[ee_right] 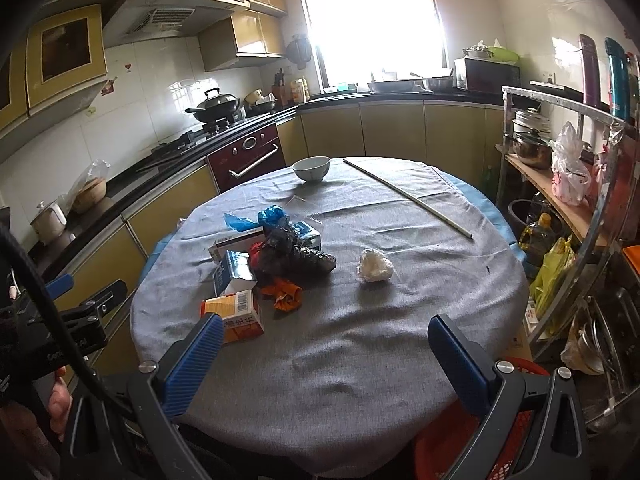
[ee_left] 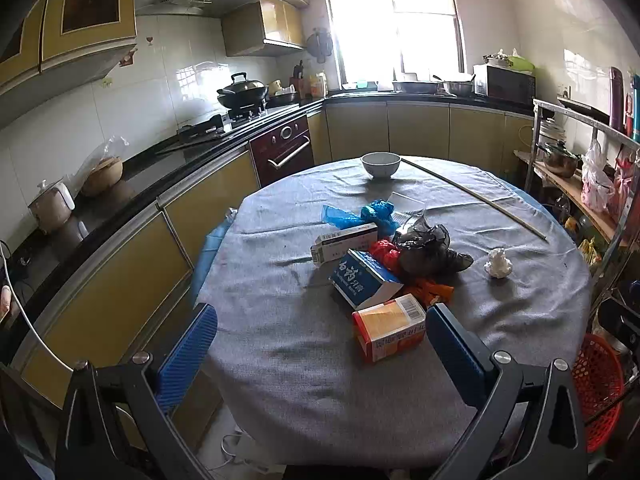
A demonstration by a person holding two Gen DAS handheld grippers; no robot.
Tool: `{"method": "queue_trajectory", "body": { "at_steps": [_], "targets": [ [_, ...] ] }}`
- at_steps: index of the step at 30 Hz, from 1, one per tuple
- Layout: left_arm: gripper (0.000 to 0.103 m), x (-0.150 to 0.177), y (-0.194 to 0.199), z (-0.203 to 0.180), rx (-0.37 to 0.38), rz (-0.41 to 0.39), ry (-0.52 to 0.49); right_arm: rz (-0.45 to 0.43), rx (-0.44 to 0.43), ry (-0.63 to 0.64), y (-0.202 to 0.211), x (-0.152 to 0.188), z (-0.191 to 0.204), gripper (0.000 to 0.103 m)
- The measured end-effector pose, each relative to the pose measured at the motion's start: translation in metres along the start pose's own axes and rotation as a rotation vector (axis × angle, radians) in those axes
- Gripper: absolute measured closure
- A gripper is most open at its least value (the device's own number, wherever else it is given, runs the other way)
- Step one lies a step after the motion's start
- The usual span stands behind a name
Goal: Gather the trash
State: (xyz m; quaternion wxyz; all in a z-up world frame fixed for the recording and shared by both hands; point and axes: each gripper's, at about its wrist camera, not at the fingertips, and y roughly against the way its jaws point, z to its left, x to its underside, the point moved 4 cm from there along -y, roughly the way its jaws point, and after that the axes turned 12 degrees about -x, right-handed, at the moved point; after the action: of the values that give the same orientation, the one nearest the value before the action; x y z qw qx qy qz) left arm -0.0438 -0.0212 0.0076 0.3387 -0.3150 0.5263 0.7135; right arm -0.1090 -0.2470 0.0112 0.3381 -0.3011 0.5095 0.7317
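Trash pile lying mid-tabletop on grey cloth in a kitchen.
Left claw and right claw are hovering released; only the right view is showing the left claw's handle.

Open cloth up front, clutter mid-table

From my side the near table is bare, so both wide-open grippers pass freely; the trash pile blocks the centre-left, a tissue wad sits apart (right), with bowl and rod beyond.
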Motion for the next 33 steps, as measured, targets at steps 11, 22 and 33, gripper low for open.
{"method": "queue_trajectory", "body": {
  "at_steps": [11, 22, 33],
  "targets": [
    [0.0, 0.0013, -0.0003, 0.0017, 0.008, 0.004, 0.0, 0.029, 0.021, 0.02, 0.0018, 0.0018, 0.0052, 0.0],
    [0.0, 0.0029, -0.0017, 0.0025, 0.011, 0.012, -0.002, 0.011, 0.014, 0.022, 0.001, 0.0022, 0.0065, 0.0],
    [0.0, 0.0032, -0.001, -0.0001, 0.015, 0.013, -0.006, -0.009, 0.005, 0.013, -0.0001, 0.0026, 0.006, 0.0]
  ]
}}
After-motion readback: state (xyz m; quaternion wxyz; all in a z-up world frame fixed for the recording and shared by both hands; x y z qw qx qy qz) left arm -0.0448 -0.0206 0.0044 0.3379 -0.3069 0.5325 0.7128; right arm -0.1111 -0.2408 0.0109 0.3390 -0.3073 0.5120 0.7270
